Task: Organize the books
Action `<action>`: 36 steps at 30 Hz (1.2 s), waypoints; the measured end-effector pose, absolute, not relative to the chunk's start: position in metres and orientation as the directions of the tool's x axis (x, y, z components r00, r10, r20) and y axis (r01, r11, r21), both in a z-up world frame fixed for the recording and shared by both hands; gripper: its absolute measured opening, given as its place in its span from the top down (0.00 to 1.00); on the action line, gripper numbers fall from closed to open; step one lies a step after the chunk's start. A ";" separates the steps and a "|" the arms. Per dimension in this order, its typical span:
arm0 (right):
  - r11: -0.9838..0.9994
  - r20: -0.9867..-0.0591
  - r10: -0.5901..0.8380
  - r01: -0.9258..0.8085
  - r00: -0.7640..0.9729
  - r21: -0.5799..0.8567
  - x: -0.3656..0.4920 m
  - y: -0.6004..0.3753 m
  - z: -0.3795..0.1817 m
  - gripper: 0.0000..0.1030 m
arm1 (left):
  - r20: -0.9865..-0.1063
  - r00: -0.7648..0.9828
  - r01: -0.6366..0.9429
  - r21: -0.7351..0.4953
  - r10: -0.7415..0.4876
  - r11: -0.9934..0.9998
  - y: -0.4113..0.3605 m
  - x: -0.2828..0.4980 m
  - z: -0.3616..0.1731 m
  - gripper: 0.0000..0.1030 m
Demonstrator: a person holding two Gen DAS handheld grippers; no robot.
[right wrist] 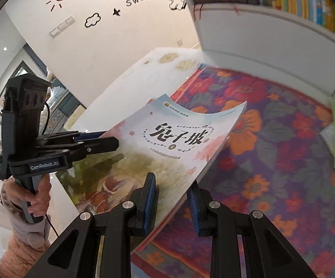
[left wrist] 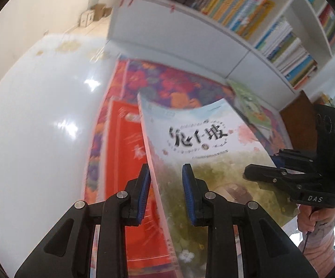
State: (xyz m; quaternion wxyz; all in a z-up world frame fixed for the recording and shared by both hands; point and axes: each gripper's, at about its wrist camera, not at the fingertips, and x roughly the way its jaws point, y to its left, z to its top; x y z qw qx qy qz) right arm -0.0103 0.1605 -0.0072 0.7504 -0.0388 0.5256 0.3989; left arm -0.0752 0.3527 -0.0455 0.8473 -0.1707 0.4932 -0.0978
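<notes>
Left wrist view: my left gripper (left wrist: 166,192) pinches the left edge of the picture book (left wrist: 197,143), low in the middle of the frame.
Right wrist view: my right gripper (right wrist: 172,199) pinches the right edge of the same picture book (right wrist: 167,143), one pad on the cover and one under it.
Where the book is: up in the air between my two tools, tilted, above the flowery mat (right wrist: 271,139).
Other book below: a red book (left wrist: 125,143) lies flat on the mat, left of center in the left wrist view.
Bookshelf: the white bookshelf (left wrist: 236,53) with rows of books sits at the upper right of the left wrist view.
What could go wrong: I think the thin book could bend more. Its far edge already curls.
Why: I only hold two edges near the bottom, so the top flops.
Another worry: if my hands pull apart or twist, the cover may slip out or tear.
Also: the floppy corner could bump the shelf edge.
</notes>
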 end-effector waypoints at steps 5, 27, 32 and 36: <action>0.662 -0.829 0.555 -0.637 0.065 0.394 -0.012 0.178 -0.033 0.75 | -0.829 0.462 -0.036 -0.375 -0.317 0.927 0.360 -0.079 -0.069 0.76; 0.684 -0.850 0.526 -0.596 0.003 0.421 -0.011 0.196 -0.064 0.73 | -0.894 0.430 -0.063 -0.168 -0.125 0.984 0.359 -0.080 -0.075 0.67; 0.692 -0.841 0.541 -0.556 -0.024 0.461 -0.009 0.189 -0.066 0.72 | -0.892 0.439 -0.082 -0.153 -0.102 0.985 0.361 -0.079 -0.072 0.67; 0.700 -0.849 0.528 -0.555 -0.023 0.450 -0.010 0.187 -0.063 0.71 | -0.885 0.460 -0.077 -0.122 -0.074 0.990 0.355 -0.083 -0.065 0.67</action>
